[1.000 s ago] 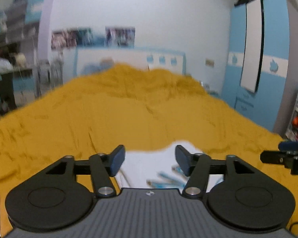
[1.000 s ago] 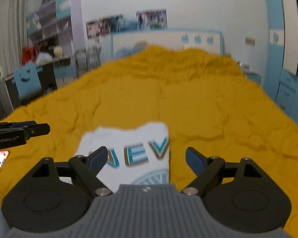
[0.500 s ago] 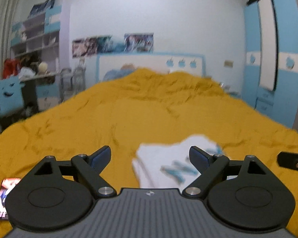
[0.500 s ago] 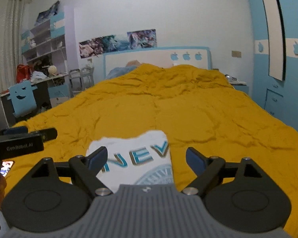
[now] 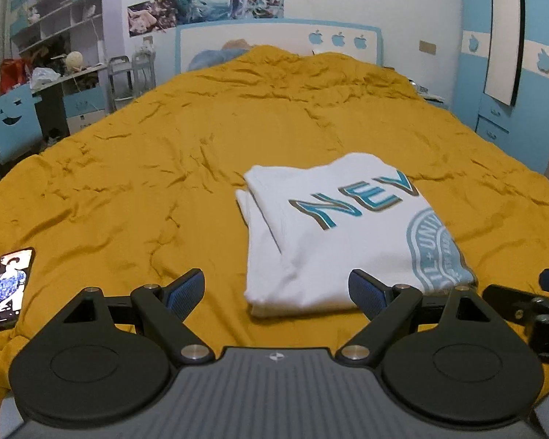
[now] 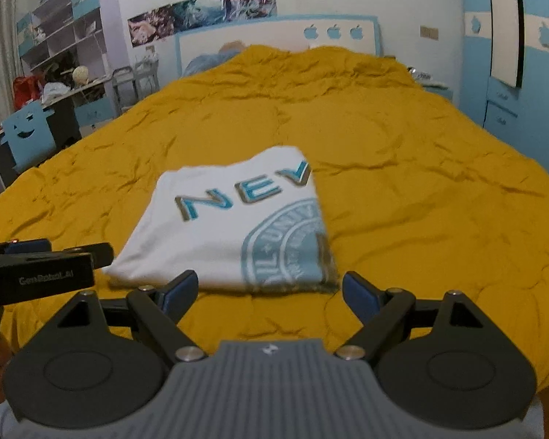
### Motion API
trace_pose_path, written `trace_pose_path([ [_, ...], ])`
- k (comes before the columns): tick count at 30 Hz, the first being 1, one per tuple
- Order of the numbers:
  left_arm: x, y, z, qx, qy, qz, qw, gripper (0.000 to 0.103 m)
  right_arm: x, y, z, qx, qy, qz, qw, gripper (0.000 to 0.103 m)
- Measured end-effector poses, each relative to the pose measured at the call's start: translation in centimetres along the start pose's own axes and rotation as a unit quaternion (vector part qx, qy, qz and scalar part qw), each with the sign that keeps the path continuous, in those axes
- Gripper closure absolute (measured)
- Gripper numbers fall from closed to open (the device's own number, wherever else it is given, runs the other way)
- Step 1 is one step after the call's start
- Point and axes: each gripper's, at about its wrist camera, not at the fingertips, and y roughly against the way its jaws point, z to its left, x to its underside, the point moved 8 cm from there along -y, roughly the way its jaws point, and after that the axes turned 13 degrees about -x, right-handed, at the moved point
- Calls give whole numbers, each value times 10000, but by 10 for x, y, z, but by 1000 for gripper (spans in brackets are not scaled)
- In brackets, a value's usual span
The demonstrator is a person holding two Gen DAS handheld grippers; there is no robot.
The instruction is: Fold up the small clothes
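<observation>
A folded white T-shirt [image 5: 333, 234] with blue letters and a round blue print lies flat on the mustard bedspread [image 5: 164, 153]. In the right wrist view the same T-shirt [image 6: 230, 226] rests just beyond my fingers. My left gripper [image 5: 276, 291] is open, its jaws wide apart, just short of the shirt's near edge with nothing between them. My right gripper [image 6: 269, 292] is open too, hovering in front of the shirt's near edge and holding nothing. Each gripper shows at the edge of the other's view.
A phone [image 5: 7, 289] with a lit screen lies on the bedspread at the near left. A blue chair [image 5: 12, 124], a desk and shelves stand to the left of the bed. A blue wardrobe [image 5: 508, 73] stands to the right, with a headboard [image 5: 274, 40] behind.
My left gripper's jaws have spread wider. Both grippers have drawn back and tilted down, so the whole folded shirt now lies in front of them.
</observation>
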Motion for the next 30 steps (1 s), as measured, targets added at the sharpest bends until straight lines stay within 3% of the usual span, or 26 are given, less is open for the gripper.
trace_pose_path([
  [6,4,0,-2,13,-67,73,10000,0,8,-8,-1,0,0,210,9998,21],
  [30,4,1,-3,14,-143,64,9999,0,6,-7,3,-29,57,146,9999,21],
])
